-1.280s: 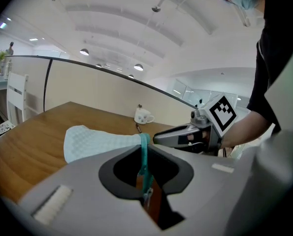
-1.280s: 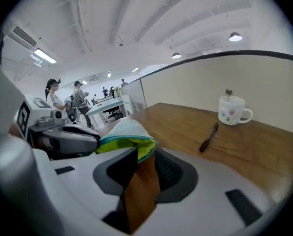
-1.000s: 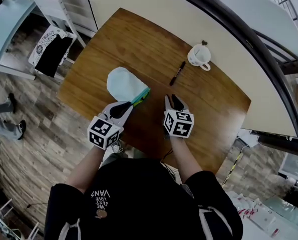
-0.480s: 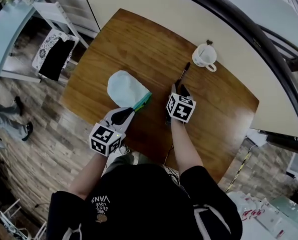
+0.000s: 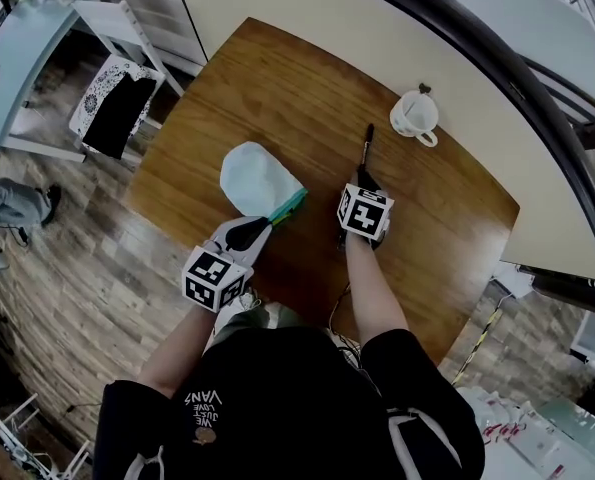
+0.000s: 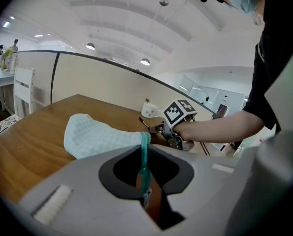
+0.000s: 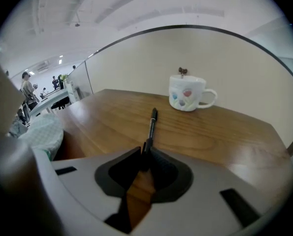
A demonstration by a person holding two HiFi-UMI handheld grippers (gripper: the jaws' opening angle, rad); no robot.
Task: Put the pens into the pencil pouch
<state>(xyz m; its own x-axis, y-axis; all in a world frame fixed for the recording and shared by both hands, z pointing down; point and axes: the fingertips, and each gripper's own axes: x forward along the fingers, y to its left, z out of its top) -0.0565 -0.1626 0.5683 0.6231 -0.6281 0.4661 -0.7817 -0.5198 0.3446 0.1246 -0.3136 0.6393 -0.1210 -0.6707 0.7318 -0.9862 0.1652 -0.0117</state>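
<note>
- Centrally, a wooden table (image 5: 277, 98) fills the head view. Set against the frame a second before, the things lying on it keep their places.
- Person's black shirt (image 5: 277, 398), at the bottom edge of the head view. Its white print, seen upside down, reads "WE JUST LOVE VANS".
- Pencil pouch (image 5: 255, 178), pale blue, flat on the table at centre left. Its teal zipper edge (image 5: 289, 206) faces the person.
- Left gripper (image 5: 262, 223): its jaws are clamped on the teal zipper edge, as they were a second before. Its marker cube (image 5: 213, 277) carries a black-and-white square pattern with no readable words.
- Right gripper (image 5: 362, 176): a second ago it hung nearer the person, well short of the pen. Now its tips are at the pen's near end. Its jaws have just been closing, and they pinch that end between them. Its own marker cube (image 5: 365, 213) is likewise wordless.
- White mug (image 5: 415, 114), upright near the table's far edge, beyond the pen. It bears coloured spots but no lettering.
- Black pen (image 5: 367, 143), lying on the table between mug and right gripper, well apart from the pouch. Its far end points toward the mug.
</note>
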